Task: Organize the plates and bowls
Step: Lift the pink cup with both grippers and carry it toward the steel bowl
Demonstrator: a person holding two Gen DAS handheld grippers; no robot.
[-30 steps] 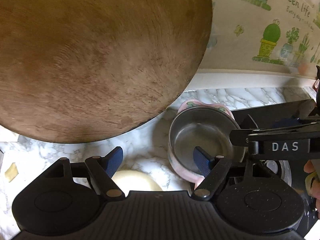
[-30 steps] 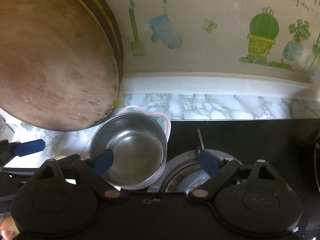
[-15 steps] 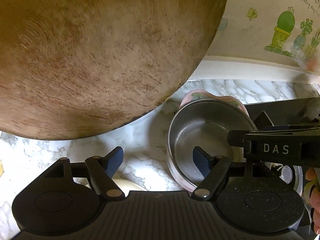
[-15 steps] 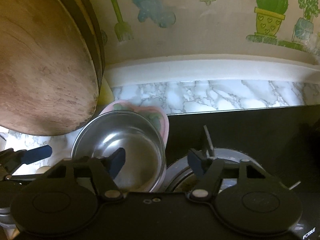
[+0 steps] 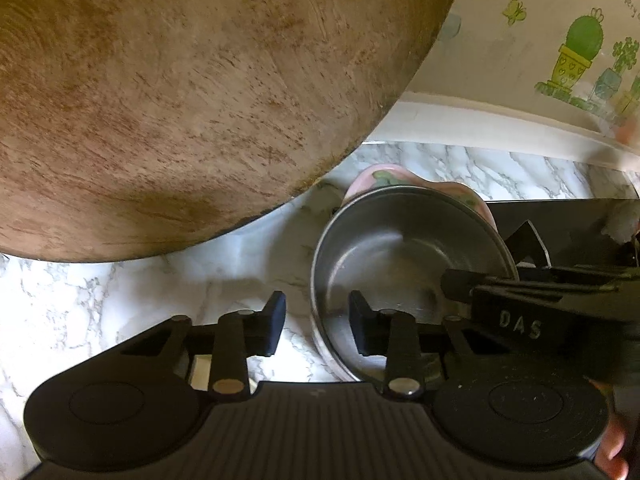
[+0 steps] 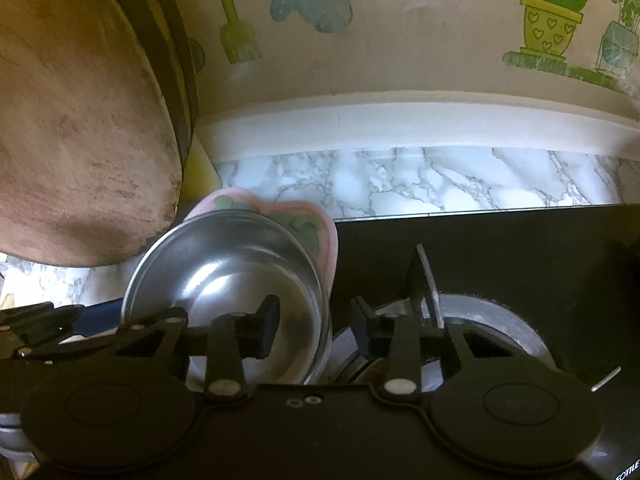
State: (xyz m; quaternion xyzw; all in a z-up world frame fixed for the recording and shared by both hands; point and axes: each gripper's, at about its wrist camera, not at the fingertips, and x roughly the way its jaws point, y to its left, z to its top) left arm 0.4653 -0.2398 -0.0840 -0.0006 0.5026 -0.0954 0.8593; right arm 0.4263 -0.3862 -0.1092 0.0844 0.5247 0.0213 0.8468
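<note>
A steel bowl (image 5: pixel 400 256) sits nested in a pink flower-patterned bowl (image 5: pixel 376 174) on the marble counter, beside the black hob. It also shows in the right wrist view (image 6: pixel 228 272), with the pink bowl (image 6: pixel 304 216) under it. My left gripper (image 5: pixel 316 328) straddles the bowls' left rim, one finger inside the steel bowl, one outside, jaws partly closed with a gap. My right gripper (image 6: pixel 314 326) straddles the right rim the same way, left finger inside, right finger over the burner.
A big round wooden board (image 5: pixel 180 92) leans against the wall at the left, also in the right wrist view (image 6: pixel 76 128). A gas burner (image 6: pixel 480 332) on the black hob (image 6: pixel 500 248) lies right of the bowls. The marble counter (image 5: pixel 120 292) runs behind and left.
Both grippers have moved in on the stacked bowls and their jaws have narrowed around opposite rims. The bowls themselves have not visibly moved.
</note>
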